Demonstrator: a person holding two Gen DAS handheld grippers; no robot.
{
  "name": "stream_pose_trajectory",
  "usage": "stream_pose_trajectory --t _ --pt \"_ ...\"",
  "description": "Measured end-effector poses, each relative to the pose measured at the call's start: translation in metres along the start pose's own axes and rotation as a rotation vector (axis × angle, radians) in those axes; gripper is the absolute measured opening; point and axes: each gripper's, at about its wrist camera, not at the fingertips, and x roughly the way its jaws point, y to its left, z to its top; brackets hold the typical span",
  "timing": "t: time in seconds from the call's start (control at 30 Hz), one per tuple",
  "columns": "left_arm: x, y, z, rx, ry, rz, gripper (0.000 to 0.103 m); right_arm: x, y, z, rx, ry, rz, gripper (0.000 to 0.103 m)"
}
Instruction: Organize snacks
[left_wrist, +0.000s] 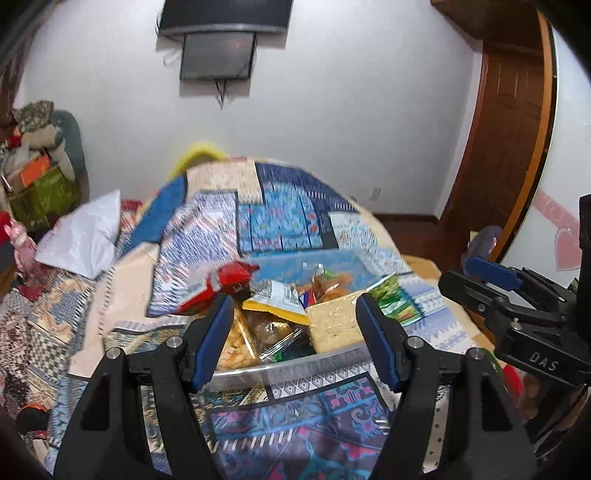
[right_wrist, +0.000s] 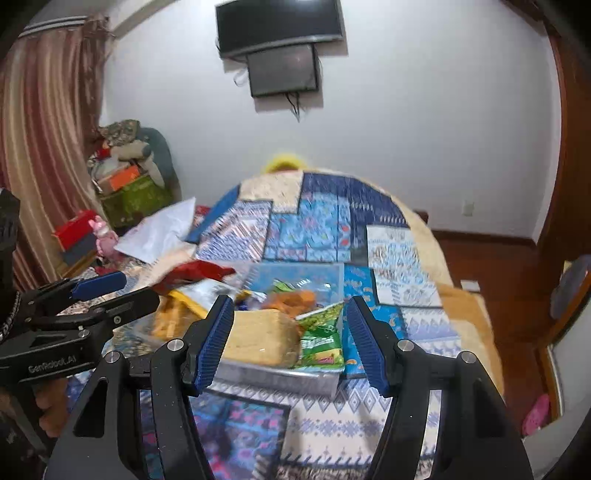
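A clear plastic bin (left_wrist: 295, 363) sits on a patchwork bedspread and holds several snack packs. In it are a pale cracker pack (left_wrist: 334, 325), a yellow and silver pouch (left_wrist: 277, 299), a red bag (left_wrist: 218, 284) over its left rim and a green packet (left_wrist: 395, 299) at its right. My left gripper (left_wrist: 293, 321) is open and empty, just before the bin's near rim. My right gripper (right_wrist: 290, 325) is open and empty, in front of the cracker pack (right_wrist: 258, 332) and the green packet (right_wrist: 321, 338). The bin's near wall (right_wrist: 280, 376) lies between its fingers.
The patchwork bedspread (right_wrist: 332, 229) covers the bed. A white pillow (right_wrist: 159, 232) lies at its left. Boxes and clutter (right_wrist: 125, 177) stack by the curtain. A wooden door (left_wrist: 506, 129) and wooden floor (right_wrist: 491, 266) are to the right. A TV (right_wrist: 280, 26) hangs on the wall.
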Motion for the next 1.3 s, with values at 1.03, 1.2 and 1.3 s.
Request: stream_pose_trajectory --t 1.03,1.2,1.3 --pt "-0.167 -0.024 -0.037 0.053 -0.28 0.072 0.101 -0.124 0.048 -0.021 -0.023 -0.212 0.002 0.103" --pt "-0.165 -0.022 -0.038 0.041 -0.273 0.066 0.101 -0.128 0.048 -0.027 -0.017 -0.209 0.002 0.103" --pt "-0.164 -0.02 -0.038 0.038 -0.269 0.065 0.101 -0.129 0.047 -0.027 -0.018 -0.207 -0.003 0.103"
